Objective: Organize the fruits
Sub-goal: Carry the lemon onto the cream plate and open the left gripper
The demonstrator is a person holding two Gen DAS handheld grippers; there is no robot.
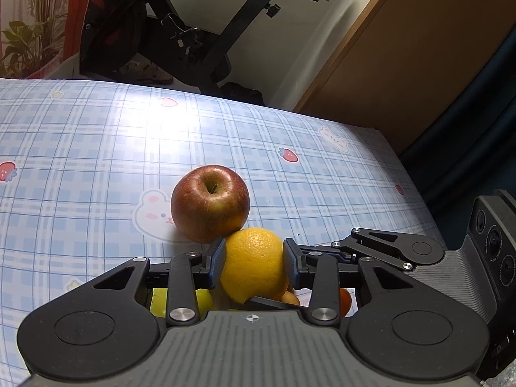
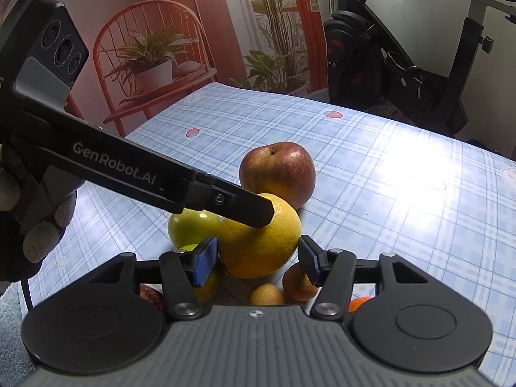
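A large orange sits between the pads of my left gripper, which is shut on it. The orange touches a red apple just beyond it on the blue plaid tablecloth. In the right wrist view the same orange has the left gripper's finger across its top, with the red apple behind and a green apple to its left. My right gripper is open, its pads either side of the orange's near side without clearly touching it.
Small oranges and another small fruit lie close under the right gripper, with a red fruit at the lower left. An exercise bike, a red chair with plants and a wooden door stand beyond the table.
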